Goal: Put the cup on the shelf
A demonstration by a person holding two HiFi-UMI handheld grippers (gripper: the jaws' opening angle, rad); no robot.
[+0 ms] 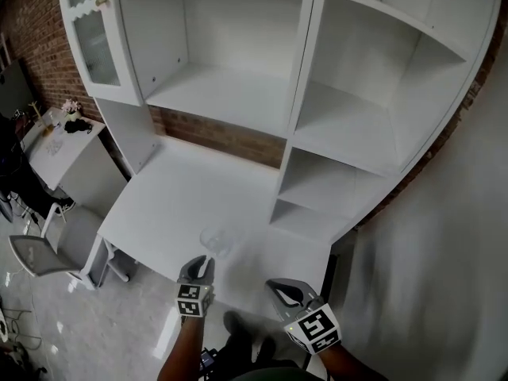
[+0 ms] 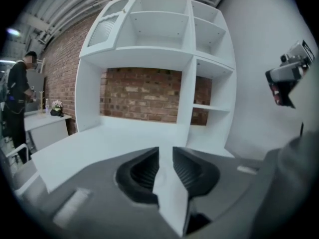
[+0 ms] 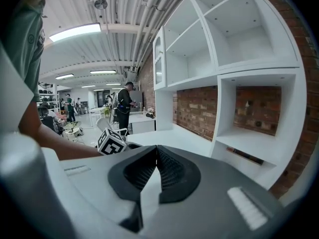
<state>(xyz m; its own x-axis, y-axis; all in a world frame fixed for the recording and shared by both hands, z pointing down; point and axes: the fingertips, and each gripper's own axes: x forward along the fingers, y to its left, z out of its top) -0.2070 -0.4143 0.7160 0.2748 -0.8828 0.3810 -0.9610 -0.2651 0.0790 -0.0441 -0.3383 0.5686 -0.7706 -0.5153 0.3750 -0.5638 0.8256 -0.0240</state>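
A clear glass cup point(image 1: 216, 240) stands upright on the white desk top point(image 1: 175, 205), close to its front edge. My left gripper point(image 1: 203, 262) is just in front of the cup and a little left of it. Its jaws stand apart with nothing between them, and in the left gripper view point(image 2: 166, 151) only the desk shows through the gap. My right gripper point(image 1: 278, 286) is at the desk's front edge, right of the cup and clear of it. In the right gripper view point(image 3: 157, 149) its fingertips meet, shut on nothing. The cup does not show in either gripper view.
The white shelf unit point(image 1: 309, 86) rises behind the desk, with wide open shelves and smaller cubbies point(image 1: 317, 189) at the right. A glass-fronted door point(image 1: 91, 38) hangs at upper left. A small side table point(image 1: 59, 145) and a chair point(image 1: 36, 252) stand to the left, and a person point(image 2: 17, 103) is beside them.
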